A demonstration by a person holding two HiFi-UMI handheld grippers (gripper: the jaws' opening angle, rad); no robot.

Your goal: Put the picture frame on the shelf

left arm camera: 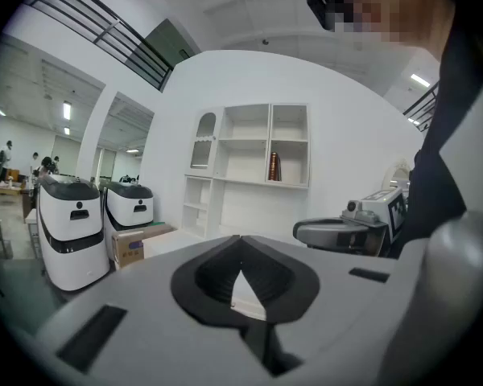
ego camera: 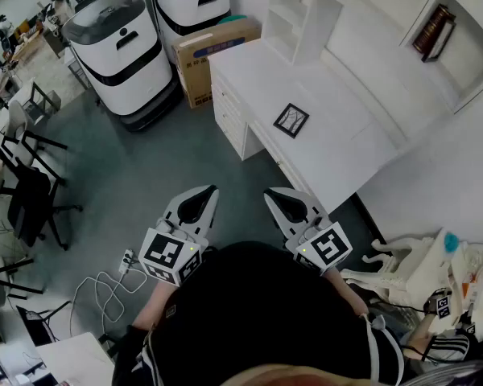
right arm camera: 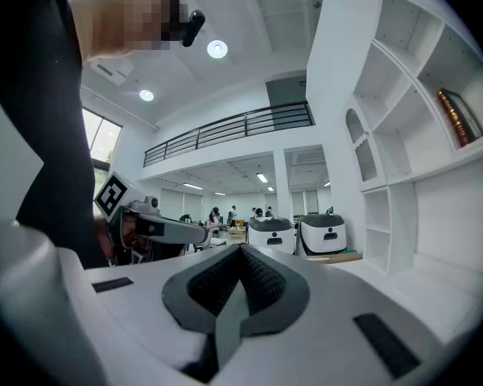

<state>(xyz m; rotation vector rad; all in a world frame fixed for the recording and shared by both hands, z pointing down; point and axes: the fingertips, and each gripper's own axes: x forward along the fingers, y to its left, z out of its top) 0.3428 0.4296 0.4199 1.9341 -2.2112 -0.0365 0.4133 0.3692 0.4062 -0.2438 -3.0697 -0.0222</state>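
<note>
Here, the left gripper [ego camera: 207, 190] and the right gripper [ego camera: 271, 191] both have their dark ribbed jaws closed together on nothing, and they sit side by side low over the grey floor [ego camera: 185, 151], each with black-and-white square markers on its cube. Well ahead of them, the picture frame [ego camera: 291, 120] lies flat and face up on the smooth white desk [ego camera: 346, 135]; it looks nearly square with a dark border, so no long axis shows, and its sides run roughly in line with the desk's edges. Beyond stands the white shelf [ego camera: 475, 43], where a reddish-brown item [ego camera: 433, 30] leans in one compartment, and a cardboard box [ego camera: 217, 51] beside the desk carries blue print too small to read.
</note>
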